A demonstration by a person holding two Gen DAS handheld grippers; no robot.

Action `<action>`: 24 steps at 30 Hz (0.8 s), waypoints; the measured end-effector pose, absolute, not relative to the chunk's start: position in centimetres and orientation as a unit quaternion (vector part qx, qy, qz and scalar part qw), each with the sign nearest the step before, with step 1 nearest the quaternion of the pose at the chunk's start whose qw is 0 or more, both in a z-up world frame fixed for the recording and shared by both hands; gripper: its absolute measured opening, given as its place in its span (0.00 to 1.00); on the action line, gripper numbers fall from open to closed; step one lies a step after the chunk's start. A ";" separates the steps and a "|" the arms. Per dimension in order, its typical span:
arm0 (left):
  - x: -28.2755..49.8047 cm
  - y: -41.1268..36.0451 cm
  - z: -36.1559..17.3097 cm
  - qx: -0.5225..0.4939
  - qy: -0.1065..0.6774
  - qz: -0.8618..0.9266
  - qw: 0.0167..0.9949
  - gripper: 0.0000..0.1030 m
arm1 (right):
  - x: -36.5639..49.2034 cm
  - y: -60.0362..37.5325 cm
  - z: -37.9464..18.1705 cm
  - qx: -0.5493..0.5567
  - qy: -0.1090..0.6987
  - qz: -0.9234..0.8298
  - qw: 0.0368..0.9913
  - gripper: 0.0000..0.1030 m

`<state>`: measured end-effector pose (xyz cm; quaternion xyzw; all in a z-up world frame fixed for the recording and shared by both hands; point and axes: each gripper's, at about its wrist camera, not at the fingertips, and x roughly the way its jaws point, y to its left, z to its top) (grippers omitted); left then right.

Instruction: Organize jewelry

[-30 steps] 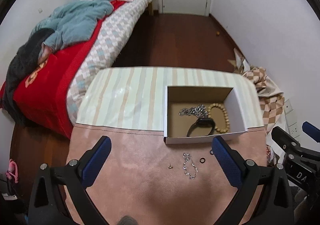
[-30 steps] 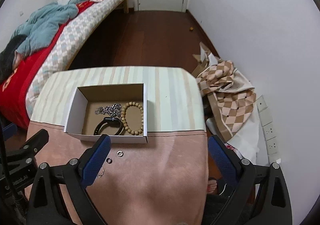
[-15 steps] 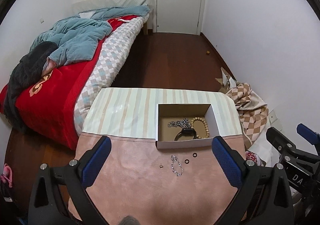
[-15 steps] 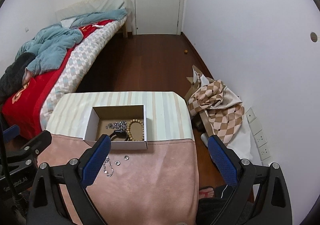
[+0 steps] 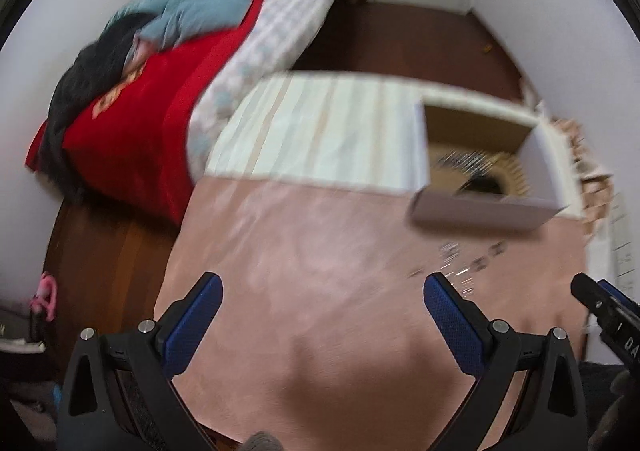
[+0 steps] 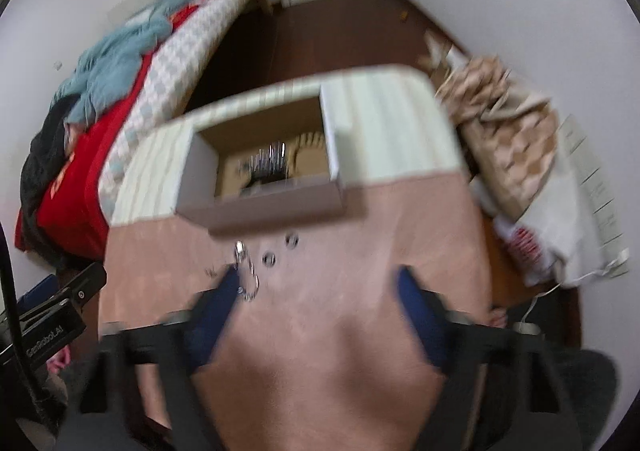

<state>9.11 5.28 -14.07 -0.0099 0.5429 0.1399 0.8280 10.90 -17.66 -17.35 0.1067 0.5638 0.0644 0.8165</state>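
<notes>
Both views are motion-blurred. An open cardboard box (image 5: 416, 155) (image 6: 260, 207) stands on the table; in it lie a silver chain (image 6: 272, 159), a wooden bead bracelet (image 5: 516, 175) and a dark band (image 5: 480, 185). In front of the box, on the pink cloth, lie a silver chain (image 6: 248, 271) (image 5: 456, 267) and two small rings (image 6: 269, 259) (image 6: 292, 241). My left gripper (image 5: 320, 311) is open and empty over the pink cloth, left of the loose pieces. My right gripper (image 6: 316, 303) is open and empty, its left finger (image 6: 216, 307) beside the loose chain.
The table has a striped cloth (image 5: 320, 123) at the back and pink cloth (image 5: 304, 251) in front. A bed (image 5: 160, 91) with red and checked bedding stands at the left. Checked fabric and bags (image 6: 516, 131) lie on the floor at the right.
Both grippers have dropped and moved in towards the table, so the box and loose jewelry are much closer. The left view has swung leftwards. Both grippers stay open.
</notes>
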 end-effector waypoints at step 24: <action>9.5 11.9 -23.0 -0.012 0.607 0.205 0.767 1.00 | 11.6 -4.1 -25.3 -0.096 0.546 0.132 0.822 0.07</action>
